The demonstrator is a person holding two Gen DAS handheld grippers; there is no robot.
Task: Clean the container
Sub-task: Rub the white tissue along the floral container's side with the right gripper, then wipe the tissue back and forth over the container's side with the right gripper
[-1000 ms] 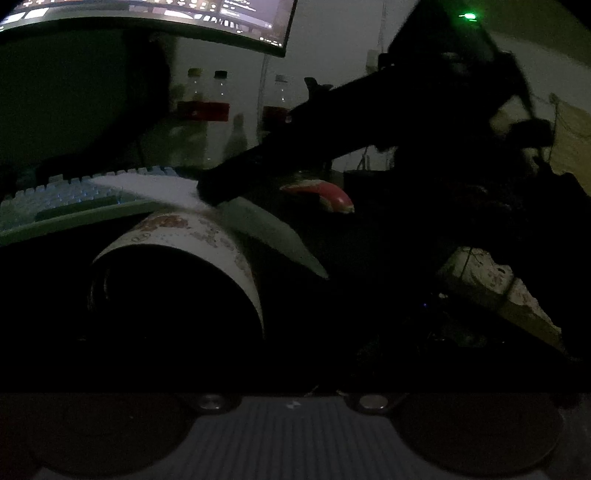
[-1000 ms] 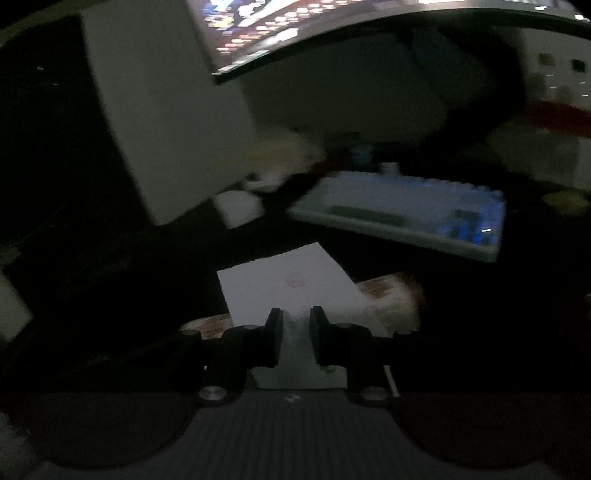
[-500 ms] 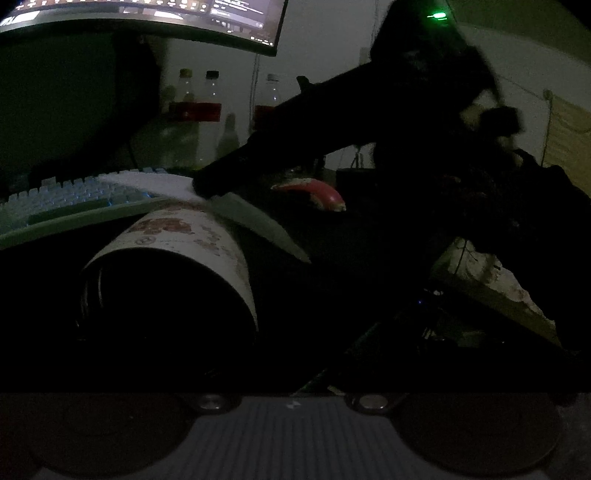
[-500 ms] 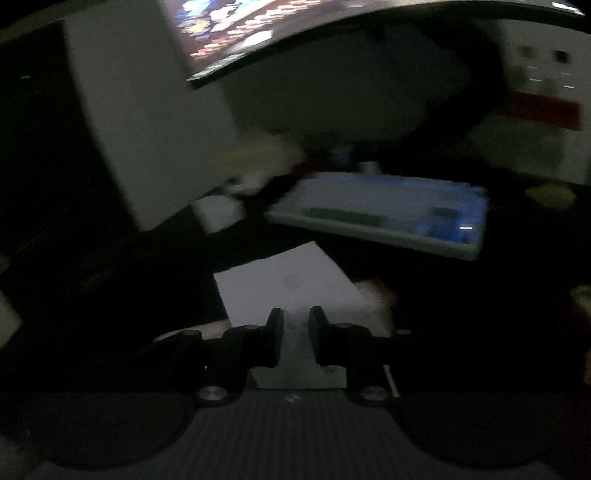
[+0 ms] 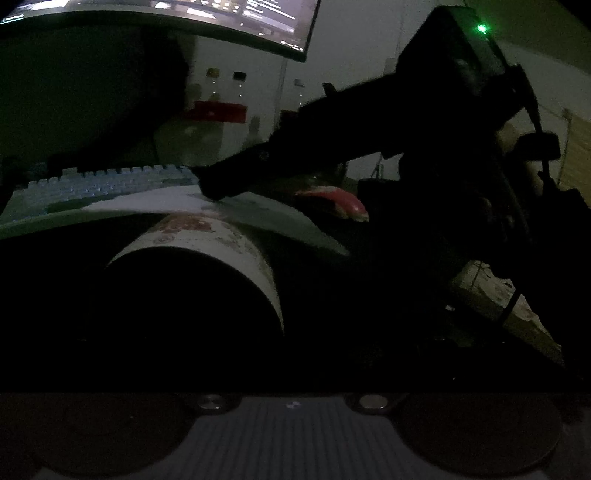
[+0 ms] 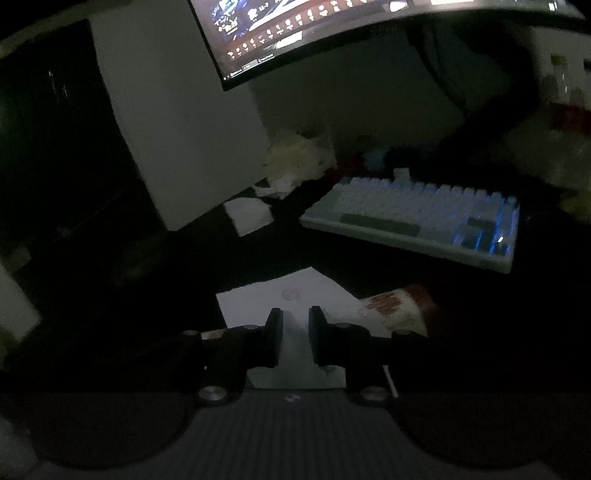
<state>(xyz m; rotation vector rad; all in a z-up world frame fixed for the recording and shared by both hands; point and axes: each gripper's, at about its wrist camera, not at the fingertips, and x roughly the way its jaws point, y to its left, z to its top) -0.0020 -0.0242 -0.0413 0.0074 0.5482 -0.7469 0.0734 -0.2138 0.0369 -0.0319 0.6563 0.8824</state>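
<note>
Dim, underexposed fisheye views.
The monitor [image 6: 369, 33] and keyboard [image 6: 417, 218] are glowing; edges are bending, foregrounds sinking into black.

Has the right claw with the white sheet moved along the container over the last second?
Cannot tell. The right claw grips the white sheet over the container, but both cameras shifted, so the keyboard gives no steady reference.

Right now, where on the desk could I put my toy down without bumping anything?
The best bare patch is the dark desk between the keyboard, the small white block and the white tissue that the right gripper pinches over the container. Behind the keyboard it is crowded with crumpled wrappers and small things. The rest is too dark to judge.
</note>
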